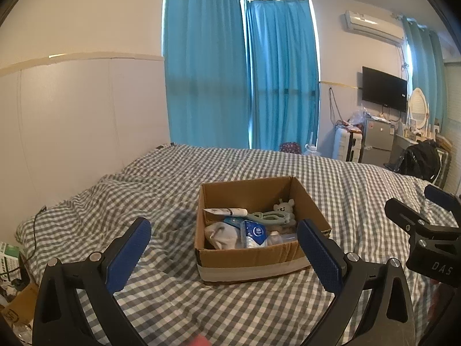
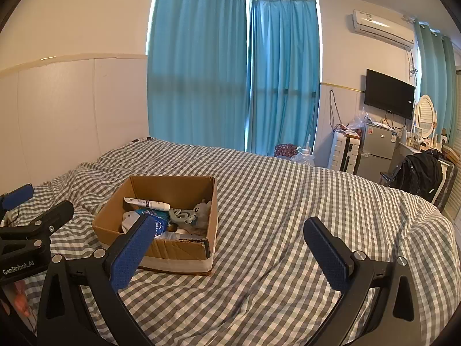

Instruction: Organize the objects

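An open cardboard box [image 1: 247,256] [image 2: 178,256] stands on the checked bed cover. Inside lie a white tube [image 1: 227,211] [image 2: 147,203], pale green scissors [image 1: 268,216] [image 2: 181,216], a small bear plush [image 1: 283,207] [image 2: 203,209], a blue-and-white tissue pack [image 1: 255,232] [image 2: 158,225] and a grey-white cloth [image 1: 222,235]. My left gripper [image 1: 224,242] hovers open just in front of the box with nothing between its fingers. Further right, my right gripper [image 2: 230,239] is open and empty over bare bedding. Each gripper shows at the edge of the other's view.
The checked bed [image 2: 288,201] stretches away to blue curtains [image 1: 239,80]. A white headboard wall [image 1: 72,109] runs on the left. Beyond the bed's right side stand a suitcase [image 2: 344,152], a small fridge [image 2: 377,150], a wall television [image 2: 389,93] and a chair with a black bag [image 2: 417,173]. Clutter lies on the floor at the left [image 1: 11,274].
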A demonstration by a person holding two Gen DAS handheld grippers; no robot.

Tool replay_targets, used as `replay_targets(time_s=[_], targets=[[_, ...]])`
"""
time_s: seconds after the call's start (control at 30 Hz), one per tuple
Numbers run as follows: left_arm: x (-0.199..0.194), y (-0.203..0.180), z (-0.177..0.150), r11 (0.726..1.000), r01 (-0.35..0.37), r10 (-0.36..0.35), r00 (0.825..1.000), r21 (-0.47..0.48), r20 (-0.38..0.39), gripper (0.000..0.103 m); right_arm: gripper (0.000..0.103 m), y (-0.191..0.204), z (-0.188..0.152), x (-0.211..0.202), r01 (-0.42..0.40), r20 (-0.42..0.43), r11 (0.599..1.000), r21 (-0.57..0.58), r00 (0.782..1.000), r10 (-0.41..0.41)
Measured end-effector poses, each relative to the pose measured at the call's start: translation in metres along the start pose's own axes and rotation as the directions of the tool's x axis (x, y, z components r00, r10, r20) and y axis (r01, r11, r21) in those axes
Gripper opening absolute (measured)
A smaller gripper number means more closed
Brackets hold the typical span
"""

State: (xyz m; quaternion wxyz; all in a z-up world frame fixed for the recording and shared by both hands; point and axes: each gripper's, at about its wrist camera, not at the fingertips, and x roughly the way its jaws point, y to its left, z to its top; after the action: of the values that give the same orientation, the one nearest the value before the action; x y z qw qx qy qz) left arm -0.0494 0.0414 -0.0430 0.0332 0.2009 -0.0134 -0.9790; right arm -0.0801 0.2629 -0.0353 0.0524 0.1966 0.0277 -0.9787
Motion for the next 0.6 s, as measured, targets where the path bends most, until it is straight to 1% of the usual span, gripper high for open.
replay_targets(time_s=[0.6], targets=[[-0.0008, 0.0025, -0.0004, 1.0, -0.007, 0.007, 1.0, 0.002, -0.004, 0.103, 0.103, -0.0001, -0.0015, -0.0004, 0.001, -0.007, 1.0, -0.003, 1.0, -0.001]])
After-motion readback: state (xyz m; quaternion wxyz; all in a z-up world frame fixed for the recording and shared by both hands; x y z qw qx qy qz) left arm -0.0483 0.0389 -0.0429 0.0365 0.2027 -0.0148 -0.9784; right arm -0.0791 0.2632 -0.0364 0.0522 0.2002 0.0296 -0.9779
